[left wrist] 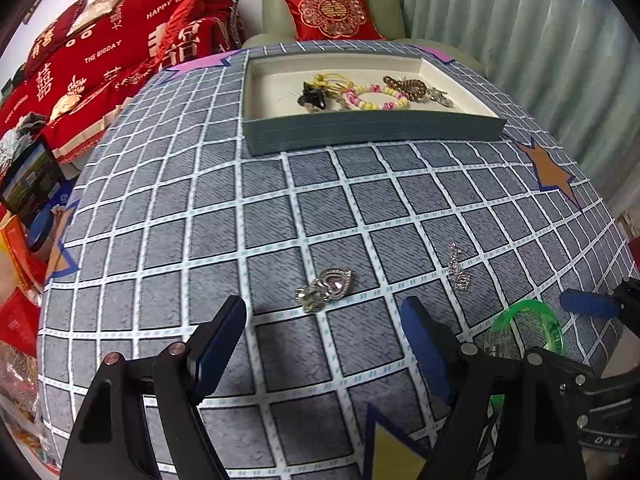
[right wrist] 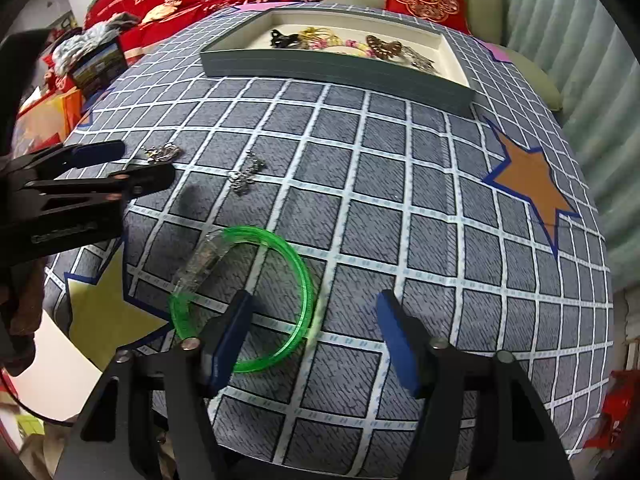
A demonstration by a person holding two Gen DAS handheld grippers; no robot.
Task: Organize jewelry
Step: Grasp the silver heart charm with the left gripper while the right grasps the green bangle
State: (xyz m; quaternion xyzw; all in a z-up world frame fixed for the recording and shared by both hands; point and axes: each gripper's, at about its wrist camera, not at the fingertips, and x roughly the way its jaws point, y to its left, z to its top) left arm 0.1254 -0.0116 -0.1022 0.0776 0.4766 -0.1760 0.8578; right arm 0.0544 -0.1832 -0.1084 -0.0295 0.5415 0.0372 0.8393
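A grey tray [left wrist: 372, 130] with a cream lining stands at the far side of the table and holds several pieces of jewelry; it also shows in the right wrist view [right wrist: 332, 72]. A silver heart pendant [left wrist: 326, 286] lies just ahead of my open left gripper [left wrist: 324, 332]. A small silver charm [left wrist: 458, 268] lies to its right, and shows in the right wrist view [right wrist: 246, 176]. A green bangle [right wrist: 248, 296] lies on the cloth. My right gripper [right wrist: 314, 320] is open over its right side, the left finger [right wrist: 228, 340] inside the ring.
The table has a grey checked cloth [left wrist: 200, 240] with star patches [right wrist: 532, 188]. Red bedding [left wrist: 100, 60] and clutter lie to the left, a chair with a red cushion [left wrist: 332, 12] behind, a curtain [left wrist: 540, 60] to the right.
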